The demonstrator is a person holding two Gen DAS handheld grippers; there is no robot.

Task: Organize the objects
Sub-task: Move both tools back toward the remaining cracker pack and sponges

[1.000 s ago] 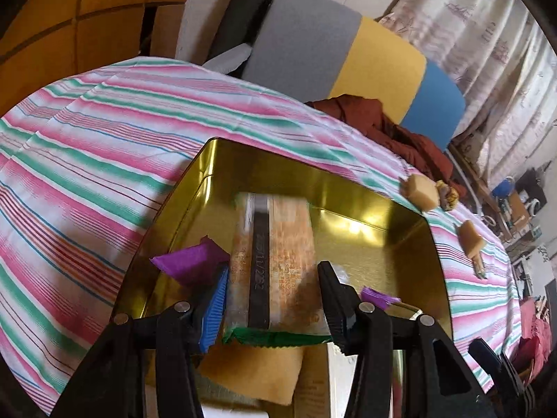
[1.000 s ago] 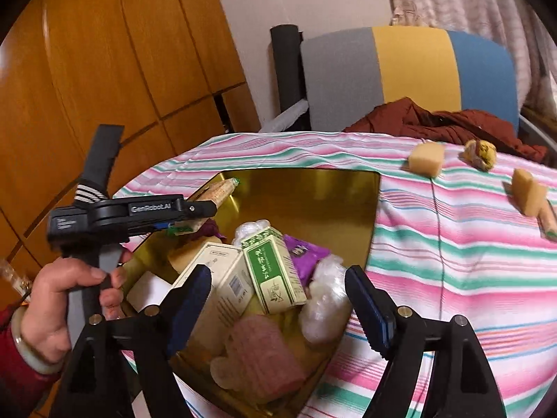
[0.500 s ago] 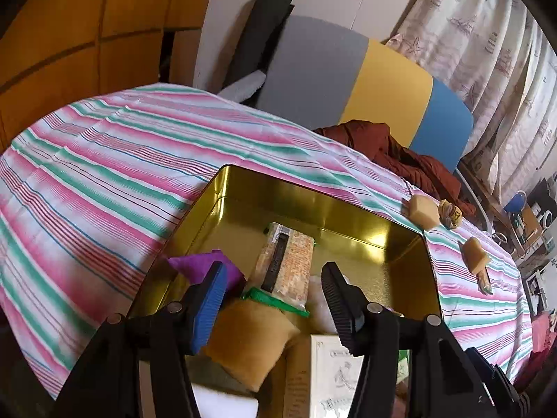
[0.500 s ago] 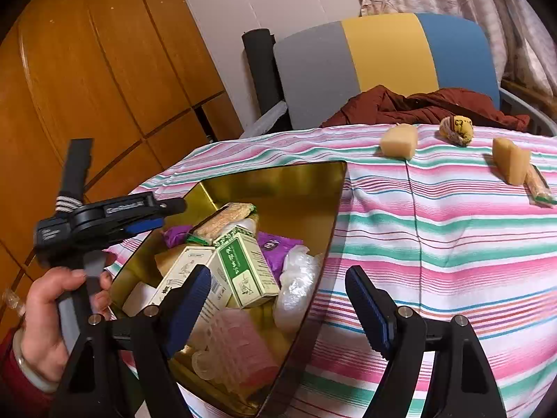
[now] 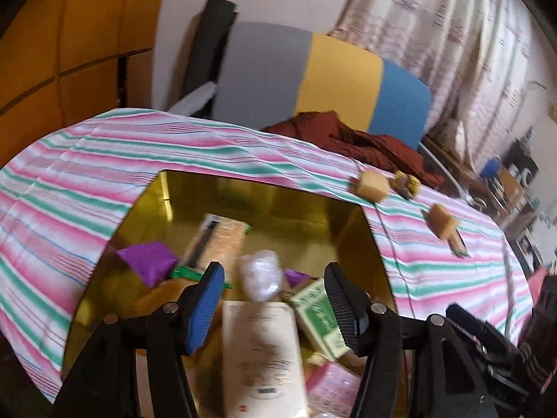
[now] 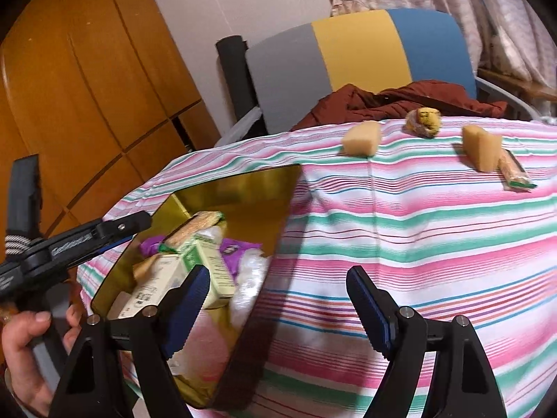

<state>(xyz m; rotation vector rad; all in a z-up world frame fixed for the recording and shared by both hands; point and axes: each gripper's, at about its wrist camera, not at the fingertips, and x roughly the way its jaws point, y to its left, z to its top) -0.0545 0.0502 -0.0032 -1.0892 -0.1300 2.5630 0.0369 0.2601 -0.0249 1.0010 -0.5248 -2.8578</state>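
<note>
A gold tin (image 5: 278, 202) (image 6: 243, 188) on the striped tablecloth holds a cracker packet (image 5: 219, 240) (image 6: 195, 226), a purple pouch (image 5: 146, 261), a clear plastic wad (image 5: 261, 275), a green box (image 5: 316, 313) (image 6: 209, 264), a white box (image 5: 261, 358) and a pink item (image 6: 202, 345). My left gripper (image 5: 273, 306) is open and empty above the tin's near side. My right gripper (image 6: 278, 310) is open and empty over the cloth at the tin's right edge. Two tan sponge blocks (image 6: 360, 141) (image 6: 482, 148), a yellow-brown bundle (image 6: 423, 122) and a second cracker packet (image 6: 515, 172) lie on the cloth at the far right.
A grey, yellow and blue chair back (image 6: 358, 48) with a dark red garment (image 6: 400, 101) stands behind the table. A wooden cabinet (image 6: 87, 87) is at the left. Curtains (image 5: 452, 35) hang at the back right. A hand (image 6: 24, 348) holds the left gripper beside the tin.
My left gripper has let go of the cracker packet, which now lies in the tin, and has drawn back and up. My right gripper has shifted right, over the cloth.
</note>
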